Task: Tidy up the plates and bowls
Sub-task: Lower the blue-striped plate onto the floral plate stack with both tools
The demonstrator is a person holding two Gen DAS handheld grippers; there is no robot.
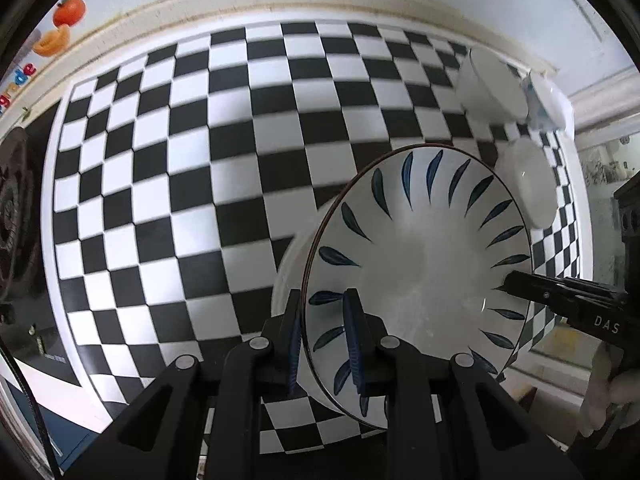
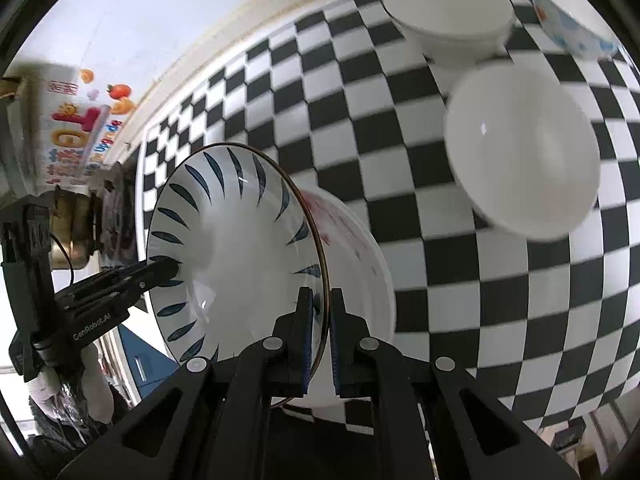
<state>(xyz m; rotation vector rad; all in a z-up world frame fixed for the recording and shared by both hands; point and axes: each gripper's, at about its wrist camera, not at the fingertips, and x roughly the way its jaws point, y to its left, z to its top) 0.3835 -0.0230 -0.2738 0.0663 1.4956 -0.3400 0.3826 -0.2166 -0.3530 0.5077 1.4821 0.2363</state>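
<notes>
A large white bowl with blue leaf marks (image 1: 420, 264) is held above the checkered table, gripped on opposite rims by both grippers. My left gripper (image 1: 324, 332) is shut on its near rim. My right gripper (image 2: 320, 320) is shut on the opposite rim of the same bowl (image 2: 240, 248). The right gripper's fingers (image 1: 536, 284) show at the bowl's right edge in the left wrist view; the left gripper's fingers (image 2: 160, 270) show at its left edge in the right wrist view. A white bowl with red marks (image 2: 360, 256) sits directly beneath it.
A plain white bowl (image 2: 524, 152) sits on the checkered cloth (image 2: 400, 120), with another white bowl (image 2: 448, 16) behind it and a blue-patterned bowl (image 2: 572, 28) at the far corner. A wall runs along the table's far edge. A stove top (image 1: 16, 208) lies left.
</notes>
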